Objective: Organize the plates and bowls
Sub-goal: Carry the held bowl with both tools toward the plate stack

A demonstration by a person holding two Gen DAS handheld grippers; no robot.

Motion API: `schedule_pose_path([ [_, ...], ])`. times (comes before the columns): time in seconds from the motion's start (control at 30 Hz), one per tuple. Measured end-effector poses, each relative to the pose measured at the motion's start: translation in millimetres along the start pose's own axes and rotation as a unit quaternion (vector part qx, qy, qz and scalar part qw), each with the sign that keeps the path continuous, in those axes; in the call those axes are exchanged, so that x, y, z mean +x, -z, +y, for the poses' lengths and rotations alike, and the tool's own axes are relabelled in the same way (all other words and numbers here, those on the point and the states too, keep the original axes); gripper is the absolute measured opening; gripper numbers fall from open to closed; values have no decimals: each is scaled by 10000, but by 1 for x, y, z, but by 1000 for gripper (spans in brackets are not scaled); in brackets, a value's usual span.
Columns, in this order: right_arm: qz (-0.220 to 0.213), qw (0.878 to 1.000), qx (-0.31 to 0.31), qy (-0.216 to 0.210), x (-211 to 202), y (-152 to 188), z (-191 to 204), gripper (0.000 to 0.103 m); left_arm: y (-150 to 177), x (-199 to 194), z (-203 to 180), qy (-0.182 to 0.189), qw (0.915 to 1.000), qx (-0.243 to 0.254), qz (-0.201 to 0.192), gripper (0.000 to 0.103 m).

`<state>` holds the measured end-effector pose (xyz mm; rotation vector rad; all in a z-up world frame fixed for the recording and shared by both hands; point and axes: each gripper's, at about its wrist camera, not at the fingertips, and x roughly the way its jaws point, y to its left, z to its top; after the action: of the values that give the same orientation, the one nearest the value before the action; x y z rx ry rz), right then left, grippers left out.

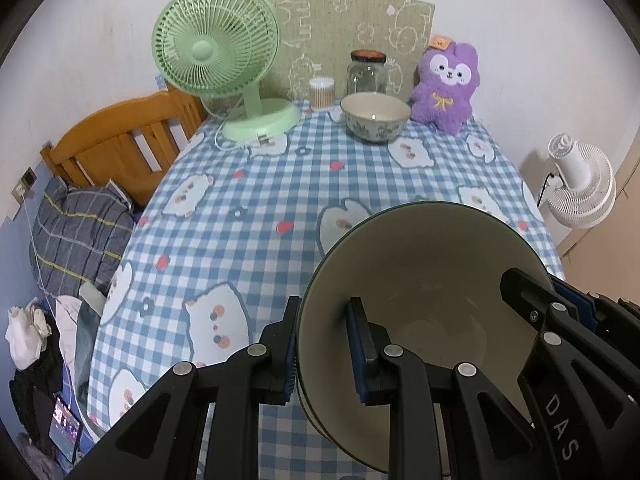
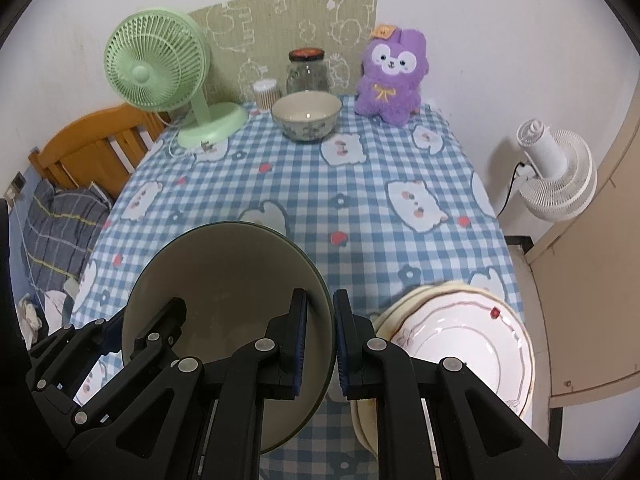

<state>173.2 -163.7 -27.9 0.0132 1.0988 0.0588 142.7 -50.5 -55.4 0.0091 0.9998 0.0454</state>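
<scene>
A blue checked tablecloth is covering the table. I am clamping both grippers on one large bowl: the left gripper is pinching its left rim, the right gripper its right rim. Stacked plates are lying just beside it. A patterned bowl is sitting at the far edge between a green fan and a purple plush.

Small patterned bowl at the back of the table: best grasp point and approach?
Pinch the rim of the small patterned bowl, one finger inside, one outside. It sits upright with its mouth open, and the flared wall looks too wide to span. Come from above on the near side: the glass jar, cotton swab tub and purple plush crowd the back and sides.
</scene>
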Motion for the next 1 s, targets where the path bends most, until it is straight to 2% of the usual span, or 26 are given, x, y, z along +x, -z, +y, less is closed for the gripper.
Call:
schedule_pose_path([
  [0.5,427,9991,-4,42,33,18,3,16,22,32,1,-30,9991,-44,417,21],
  [0.87,562,9984,30,1,45,21,8,16,25,40,7,-131,9991,18,402,21],
  [1.0,671,9977,10,46,51,25,11,16,29,46,10,-79,9983,-38,576,21],
])
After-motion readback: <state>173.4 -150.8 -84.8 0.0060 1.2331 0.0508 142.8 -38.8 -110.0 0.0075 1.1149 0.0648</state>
